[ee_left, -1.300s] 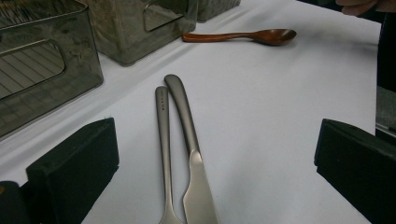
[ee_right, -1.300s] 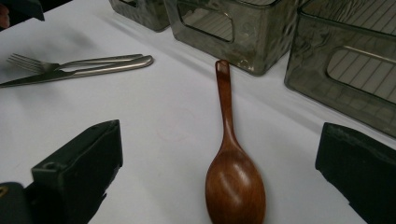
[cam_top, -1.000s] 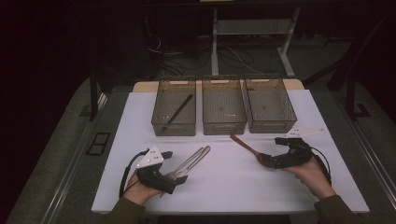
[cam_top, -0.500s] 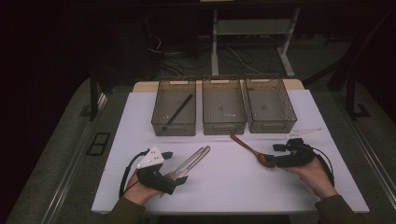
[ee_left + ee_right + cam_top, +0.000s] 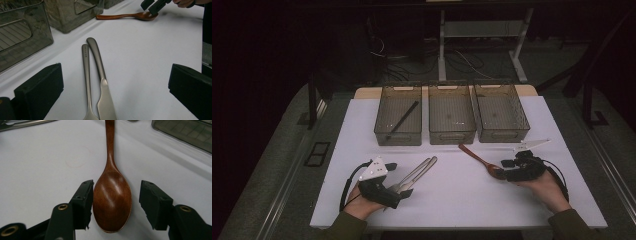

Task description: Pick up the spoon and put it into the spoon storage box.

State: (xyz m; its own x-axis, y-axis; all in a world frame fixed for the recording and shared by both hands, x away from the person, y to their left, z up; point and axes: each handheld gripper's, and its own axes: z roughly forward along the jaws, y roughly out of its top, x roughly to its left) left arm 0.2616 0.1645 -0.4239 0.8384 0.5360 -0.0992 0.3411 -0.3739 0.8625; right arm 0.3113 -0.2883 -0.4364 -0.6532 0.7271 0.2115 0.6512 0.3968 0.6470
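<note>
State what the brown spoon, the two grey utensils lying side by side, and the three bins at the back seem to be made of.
Brown spoon: probably wood, glossy, with faint grain and soft highlights.
Two grey utensils: likely brushed metal, given the dull silver sheen.
Three smoky see-through bins: apparently tinted plastic, since a dark stick shows through one wall.

The high view was dim, its surroundings nearly black, with only the white desk (image 5: 462,200) lit from above. The two gripper views were brighter and sharp up close. The wooden spoon (image 5: 112,195) carried soft glare and cast a faint shadow.
</note>
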